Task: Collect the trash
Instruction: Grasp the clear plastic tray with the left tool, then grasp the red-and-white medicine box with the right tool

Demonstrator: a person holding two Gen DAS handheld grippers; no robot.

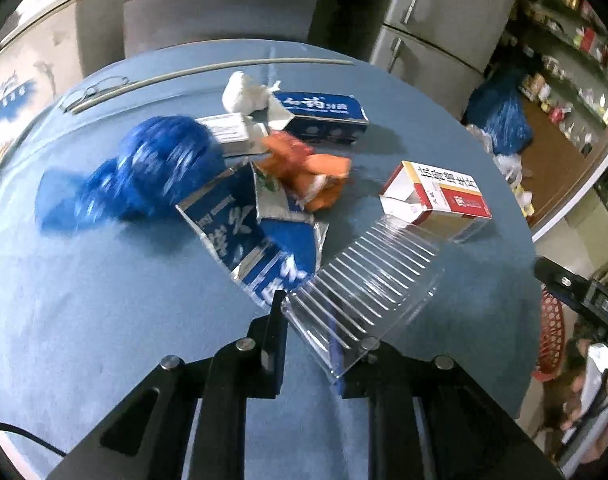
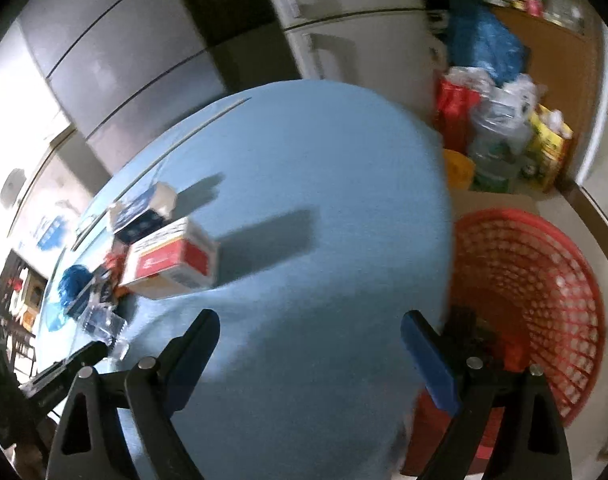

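Left hand-held gripper (image 1: 304, 320) clamped on clear ribbed tray (image 1: 367, 280) on worktop (image 1: 104, 300), just below red-white box (image 1: 439, 200); right hand-held gripper (image 2: 309, 344) jaws wide, empty, w/ red basket (image 2: 543, 280) beside it

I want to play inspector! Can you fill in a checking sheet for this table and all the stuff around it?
Surface: round blue table.
Job's things: clear ribbed plastic tray, red-and-white box, torn blue carton, blue toothpaste box, orange wrapper, white tissue, blue bag; red basket beside the table.
Clutter: nothing seen.
Grippers: left gripper jaws shut on the tray; right gripper jaws open, empty.
Cables: black cable, near edge.
Surroundings: fridges, shelves, bags on floor.
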